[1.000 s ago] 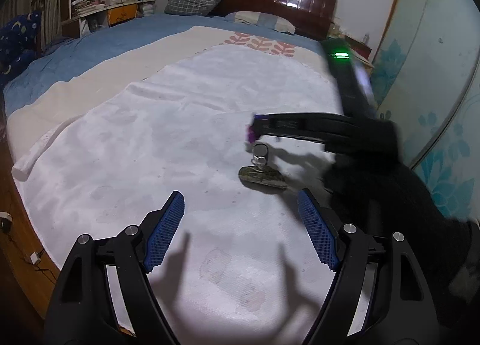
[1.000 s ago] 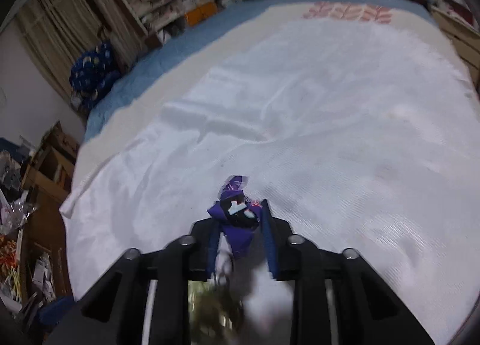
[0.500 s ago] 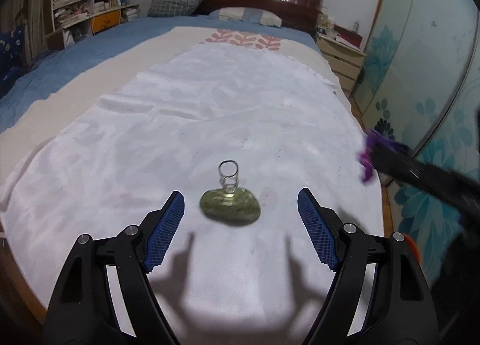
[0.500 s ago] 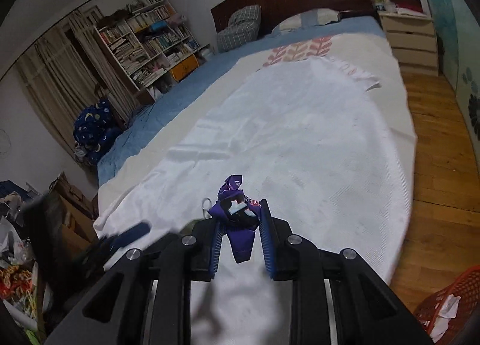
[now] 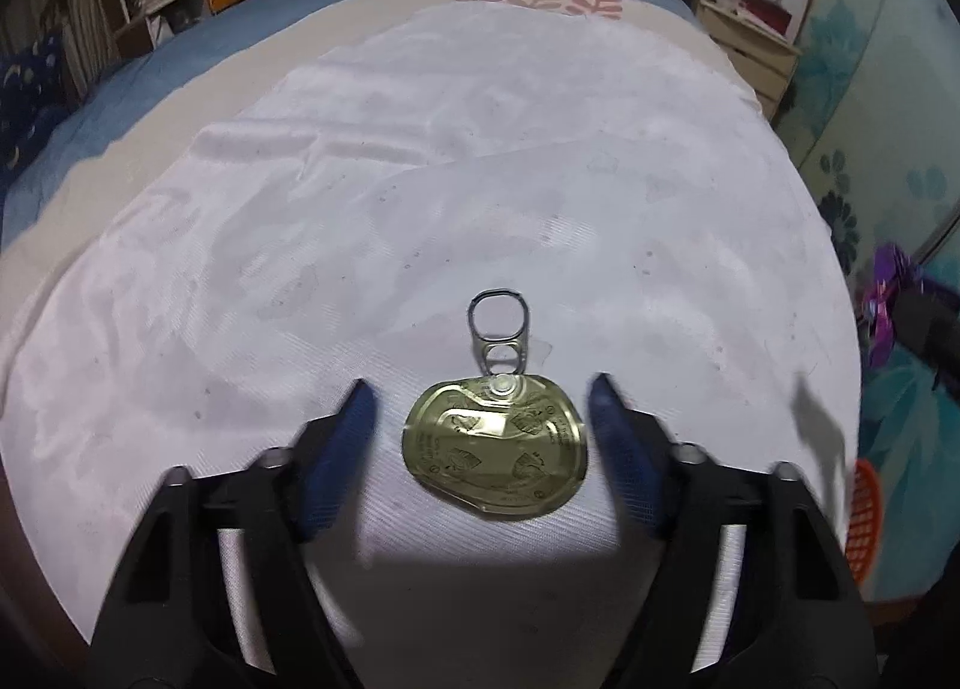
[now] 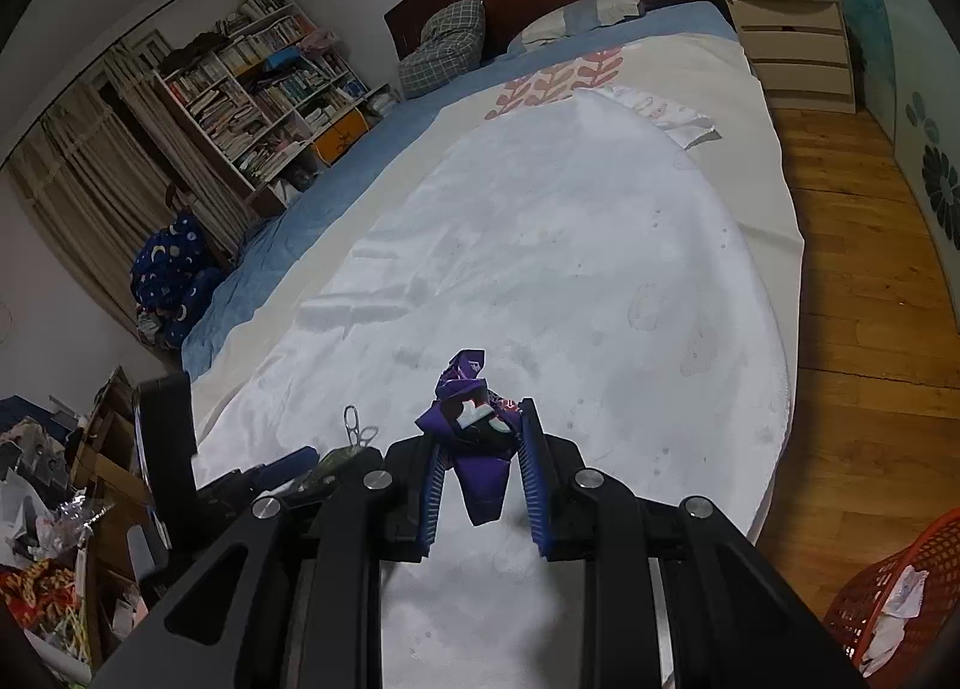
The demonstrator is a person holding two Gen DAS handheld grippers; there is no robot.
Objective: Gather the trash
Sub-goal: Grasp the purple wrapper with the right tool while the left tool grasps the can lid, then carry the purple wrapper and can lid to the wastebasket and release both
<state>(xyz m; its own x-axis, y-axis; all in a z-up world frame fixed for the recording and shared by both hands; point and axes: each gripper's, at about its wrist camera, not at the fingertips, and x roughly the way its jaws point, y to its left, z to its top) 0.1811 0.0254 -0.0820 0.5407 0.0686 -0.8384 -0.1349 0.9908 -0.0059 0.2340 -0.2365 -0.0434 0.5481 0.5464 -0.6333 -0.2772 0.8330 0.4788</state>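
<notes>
1. Trash is in two places: a gold can lid (image 5: 495, 446) with its pull ring (image 5: 498, 329) lies flat on the white sheet (image 5: 480, 179) of the bed, and a crumpled purple wrapper (image 6: 474, 449) is off the bed in my right gripper (image 6: 480, 464).
2. My left gripper (image 5: 480, 437) hangs over the lid, its blue fingers (image 5: 336, 449) either side of it and closing, neither pad touching yet.
3. My right fingers (image 6: 534, 473) are clamped on the wrapper.
4. An orange mesh basket (image 6: 888, 593) stands on the wooden floor (image 6: 858, 269) beside the bed, with white scraps inside.
</notes>
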